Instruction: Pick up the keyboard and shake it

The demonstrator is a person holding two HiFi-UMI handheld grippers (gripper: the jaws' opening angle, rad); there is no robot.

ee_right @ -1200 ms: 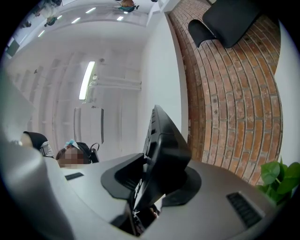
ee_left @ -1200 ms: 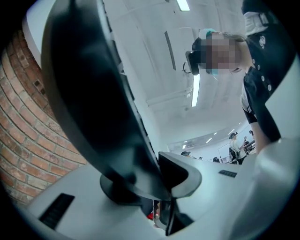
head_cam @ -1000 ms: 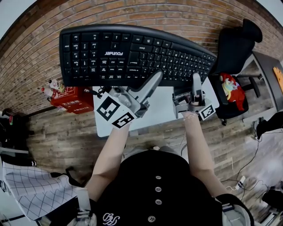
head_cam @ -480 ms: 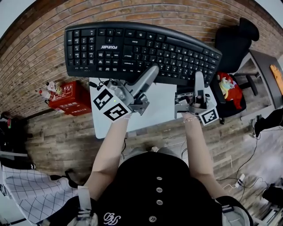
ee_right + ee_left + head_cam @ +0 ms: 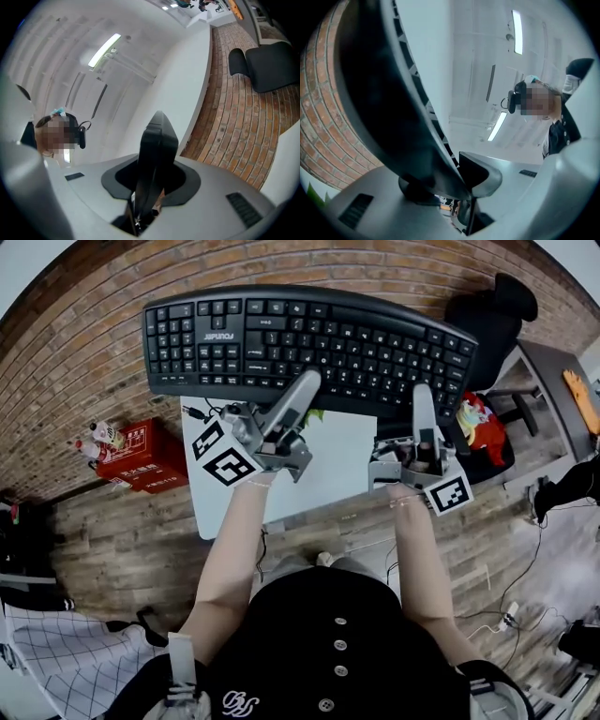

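Observation:
A black full-size keyboard (image 5: 309, 334) is held up in the air above the small white table (image 5: 328, 479), keys facing me. My left gripper (image 5: 302, 388) is shut on its near edge around the middle. My right gripper (image 5: 421, 399) is shut on the same edge further right. In the left gripper view the keyboard's dark body (image 5: 379, 93) fills the left side and runs down between the grey fingers (image 5: 361, 201). In the right gripper view the keyboard's thin black edge (image 5: 157, 140) stands clamped between the fingers (image 5: 220, 192).
A red box (image 5: 141, 456) with a small figurine (image 5: 94, 435) sits on the wooden floor left of the table. A black office chair (image 5: 487, 324) and a red toy (image 5: 483, 418) are at the right. Cables (image 5: 511, 615) lie on the floor at the lower right.
The keyboard has swung to the right and levelled out in the head view, both grippers moving with it and keeping their hold.

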